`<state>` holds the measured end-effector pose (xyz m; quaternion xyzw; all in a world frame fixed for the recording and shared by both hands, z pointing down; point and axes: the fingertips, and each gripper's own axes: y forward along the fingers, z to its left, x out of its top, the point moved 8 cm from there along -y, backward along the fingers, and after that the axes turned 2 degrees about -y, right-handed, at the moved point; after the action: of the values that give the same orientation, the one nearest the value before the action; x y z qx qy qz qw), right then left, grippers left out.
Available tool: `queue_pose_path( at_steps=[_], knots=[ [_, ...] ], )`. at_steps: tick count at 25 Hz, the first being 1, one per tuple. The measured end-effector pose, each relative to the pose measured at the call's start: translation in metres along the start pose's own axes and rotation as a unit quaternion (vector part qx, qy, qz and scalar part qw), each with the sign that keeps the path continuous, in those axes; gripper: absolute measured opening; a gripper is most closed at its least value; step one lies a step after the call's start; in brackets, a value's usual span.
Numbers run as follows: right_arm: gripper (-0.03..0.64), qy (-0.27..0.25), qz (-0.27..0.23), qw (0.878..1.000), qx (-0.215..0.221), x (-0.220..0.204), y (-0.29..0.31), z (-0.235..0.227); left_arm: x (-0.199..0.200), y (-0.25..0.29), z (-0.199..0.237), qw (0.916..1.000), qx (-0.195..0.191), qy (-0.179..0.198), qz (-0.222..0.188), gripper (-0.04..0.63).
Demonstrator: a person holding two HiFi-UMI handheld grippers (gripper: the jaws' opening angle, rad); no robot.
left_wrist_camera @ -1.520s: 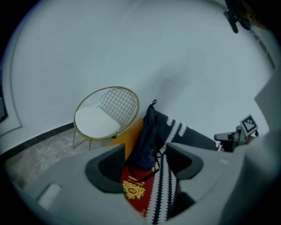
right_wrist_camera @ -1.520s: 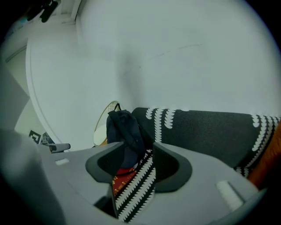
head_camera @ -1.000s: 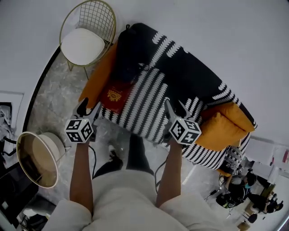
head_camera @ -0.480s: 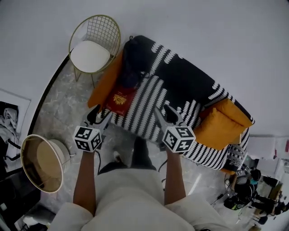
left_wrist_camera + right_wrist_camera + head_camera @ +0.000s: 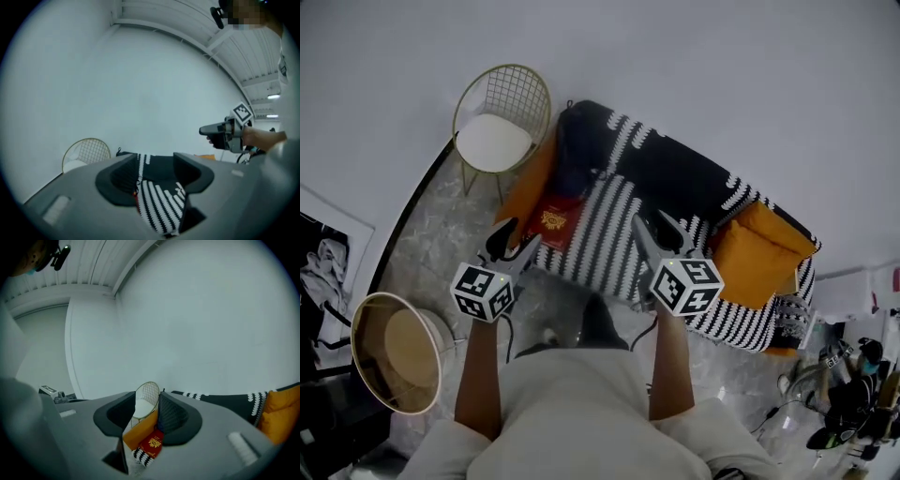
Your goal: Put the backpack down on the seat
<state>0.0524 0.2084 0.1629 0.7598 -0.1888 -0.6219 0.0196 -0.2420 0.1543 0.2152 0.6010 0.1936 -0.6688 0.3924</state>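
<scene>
The dark backpack (image 5: pixel 575 142) stands on the left end of the black-and-white striped sofa (image 5: pixel 675 178), leaning on an orange cushion (image 5: pixel 528 183). A red panel with a gold emblem (image 5: pixel 553 220) lies just in front of it. My left gripper (image 5: pixel 517 236) is held up before the sofa's left front edge, open and empty. My right gripper (image 5: pixel 654 225) hovers before the middle of the seat, also open and empty. Both pairs of jaws have just been closing with nothing between them. In the right gripper view the backpack (image 5: pixel 169 414) and the red panel (image 5: pixel 153 444) show between the jaws, far off.
A gold wire chair (image 5: pixel 497 131) with a white seat stands left of the sofa. A round gold side table (image 5: pixel 394 352) is at lower left. Orange cushions (image 5: pixel 759 253) fill the sofa's right end. Cluttered gear (image 5: pixel 844 403) sits at far right. White wall behind.
Both grippers have lifted up and back from the sofa's front edge, and their jaws stand narrower. The sofa looks smaller and farther away. The backpack has stayed in place.
</scene>
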Motion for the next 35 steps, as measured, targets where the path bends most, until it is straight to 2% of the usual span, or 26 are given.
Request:
queue_pose_path(
  at_steps=[4,13,15,17,19,24,33,35],
  knots=[
    [0.161,-0.008,-0.025,1.0,-0.011,0.015,-0.037,0.015,0.027,-0.025,-0.019,0.9989,0.002,0.034,-0.033,0.187],
    [0.099,-0.054,-0.045,0.997,-0.008,0.027,-0.107,0.055,0.053,-0.074,-0.064,0.995,0.012,0.068,-0.072,0.169],
    [0.083,-0.061,-0.048,0.997,-0.006,0.028,-0.117,0.06,0.056,-0.081,-0.074,0.9944,0.015,0.074,-0.074,0.133],
    [0.072,-0.067,-0.057,0.996,-0.005,0.028,-0.125,0.065,0.058,-0.088,-0.081,0.9938,0.022,0.079,-0.076,0.065],
    [0.018,-0.075,-0.069,0.995,-0.007,0.027,-0.134,0.071,0.059,-0.098,-0.087,0.9931,0.027,0.082,-0.079,0.033],
    [0.007,-0.101,-0.086,0.991,0.001,0.031,-0.155,0.088,0.07,-0.119,-0.103,0.99,0.032,0.103,-0.091,0.017],
    [0.006,-0.159,-0.065,0.985,0.024,0.03,-0.169,0.114,0.084,-0.138,-0.132,0.98,0.031,0.165,-0.107,0.005],
    [0.005,-0.169,-0.062,0.983,0.023,0.029,-0.17,0.118,0.083,-0.142,-0.136,0.9778,0.032,0.166,-0.123,0.003]
  ],
)
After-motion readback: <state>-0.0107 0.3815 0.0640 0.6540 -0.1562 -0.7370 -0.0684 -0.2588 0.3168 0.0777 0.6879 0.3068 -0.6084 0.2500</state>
